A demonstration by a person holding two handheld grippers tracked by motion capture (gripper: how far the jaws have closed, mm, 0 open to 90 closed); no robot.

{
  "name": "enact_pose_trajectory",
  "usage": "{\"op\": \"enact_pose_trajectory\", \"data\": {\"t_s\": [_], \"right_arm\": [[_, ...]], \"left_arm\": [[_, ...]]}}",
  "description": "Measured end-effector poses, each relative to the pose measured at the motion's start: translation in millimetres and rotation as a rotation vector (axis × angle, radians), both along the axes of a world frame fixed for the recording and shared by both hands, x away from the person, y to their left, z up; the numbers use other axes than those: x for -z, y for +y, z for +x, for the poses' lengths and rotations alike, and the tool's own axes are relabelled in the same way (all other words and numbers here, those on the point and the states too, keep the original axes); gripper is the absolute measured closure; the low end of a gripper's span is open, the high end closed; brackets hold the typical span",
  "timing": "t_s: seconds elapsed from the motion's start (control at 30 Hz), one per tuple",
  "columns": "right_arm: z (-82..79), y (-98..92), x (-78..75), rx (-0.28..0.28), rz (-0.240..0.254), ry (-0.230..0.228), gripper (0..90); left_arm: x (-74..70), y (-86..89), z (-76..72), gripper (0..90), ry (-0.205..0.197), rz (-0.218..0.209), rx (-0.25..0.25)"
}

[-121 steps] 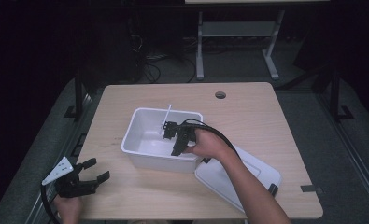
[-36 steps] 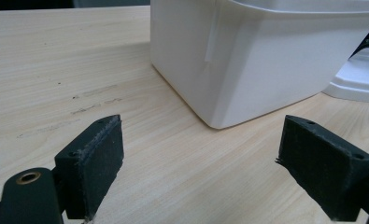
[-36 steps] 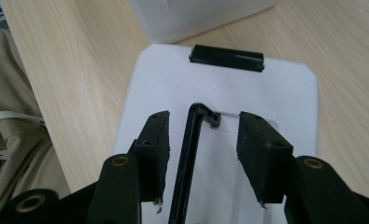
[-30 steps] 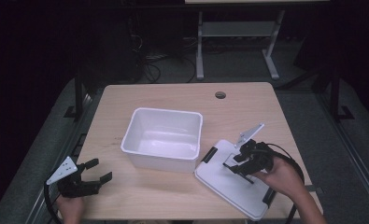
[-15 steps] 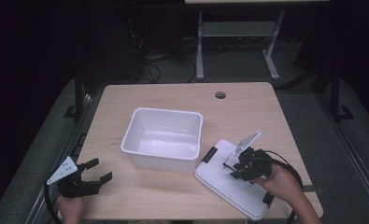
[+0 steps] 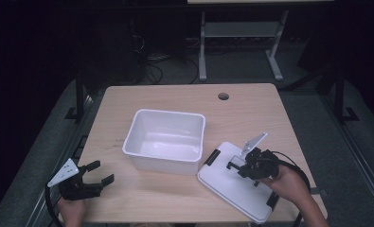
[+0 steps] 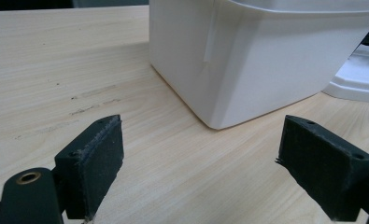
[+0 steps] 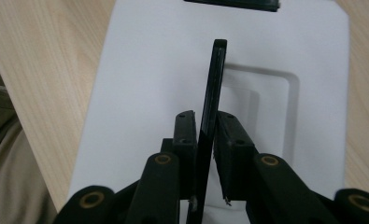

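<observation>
A white lid (image 6: 222, 183) lies flat on the table at the front right, beside an empty white bin (image 6: 163, 163). My right gripper (image 6: 235, 166) is low over the lid's middle. Its jaws have just been closing and are now shut on the lid's thin black handle (image 8: 215, 74), which stands on edge between the pads above the white lid (image 8: 140, 84). My left gripper (image 6: 101, 171) rests open at the front left corner, with nothing between its jaws. In the left gripper view, that gripper (image 7: 201, 163) faces the bin's corner (image 7: 266, 56) across bare wood.
The wooden table (image 6: 175, 99) has a round cable hole (image 6: 223, 96) at the back. Black latches sit on the lid's ends (image 6: 211, 157). An edge of the lid (image 7: 359, 79) peeks past the bin. Desk legs and cables lie on the dark floor beyond.
The right gripper, in the bin four seconds ago, came over the lid, shifted slightly left and closed its jaws on the black handle. The left gripper has stayed put.
</observation>
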State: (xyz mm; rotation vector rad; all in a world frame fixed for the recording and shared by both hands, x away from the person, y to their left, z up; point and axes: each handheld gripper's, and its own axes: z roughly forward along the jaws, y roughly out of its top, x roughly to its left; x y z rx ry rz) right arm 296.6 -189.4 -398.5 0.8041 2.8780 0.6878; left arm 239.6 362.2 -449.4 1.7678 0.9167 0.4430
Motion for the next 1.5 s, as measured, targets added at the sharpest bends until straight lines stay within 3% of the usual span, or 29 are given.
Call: {"op": "enact_pose_trajectory", "data": {"t_s": [0.37, 0.7, 1.5], "right_arm": [[6.4, -13.5, 0.7, 0.024, 0.026, 0.024, 83.6], [5.8, -22.5, -1.1, 0.011, 0.038, 0.021, 84.4], [-2.2, -41.6, -45.7, 0.002, 0.053, -0.047, 84.5]], "left_arm": [[0.1, -1.4, 0.6, 13.1, 0.001, 0.003, 0.004], [0.6, -1.8, 0.7, 13.0, 0.004, 0.001, 0.003], [0.7, -3.1, 1.0, 13.1, 0.005, 0.004, 0.002]]}}
